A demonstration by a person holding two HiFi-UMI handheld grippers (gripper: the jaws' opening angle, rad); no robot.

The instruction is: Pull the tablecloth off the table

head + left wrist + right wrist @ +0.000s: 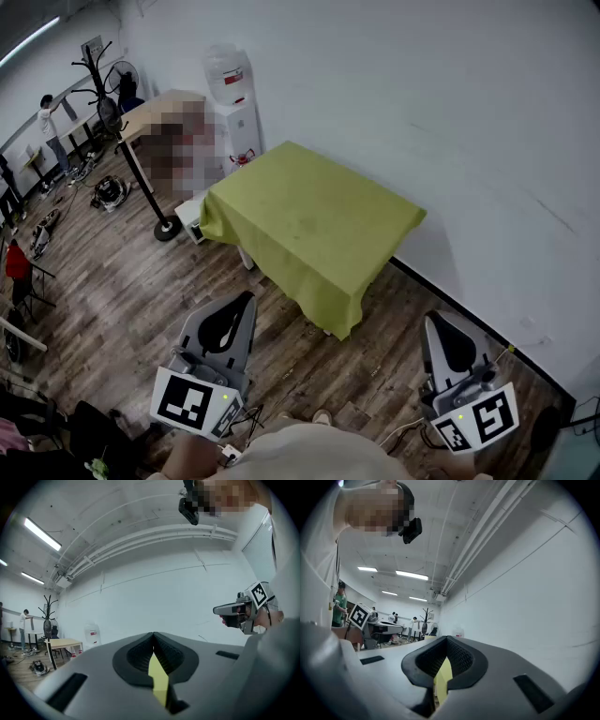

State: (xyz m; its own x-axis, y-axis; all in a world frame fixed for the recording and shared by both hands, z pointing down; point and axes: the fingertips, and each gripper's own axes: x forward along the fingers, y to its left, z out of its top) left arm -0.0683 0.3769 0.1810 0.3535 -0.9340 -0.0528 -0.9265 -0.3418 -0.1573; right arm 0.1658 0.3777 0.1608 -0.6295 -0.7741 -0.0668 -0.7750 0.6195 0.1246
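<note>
A yellow-green tablecloth (314, 225) covers a small table against the white wall, and its edges hang down on the near sides. My left gripper (246, 298) is held over the wood floor, short of the table's near corner, with its jaws shut and empty. My right gripper (433, 319) hovers to the right of that corner, also shut and empty. In the left gripper view the jaws (153, 634) meet at the tip, and a sliver of the cloth (158, 677) shows through the gap below. The right gripper view shows the same: closed jaws (446, 638) and a strip of cloth (442, 677).
A water dispenser (234, 103) stands behind the table at the wall. A coat stand (168, 230) with a round base and a wooden table are to the left. A white box (192, 217) sits by the table's left end. People stand far left.
</note>
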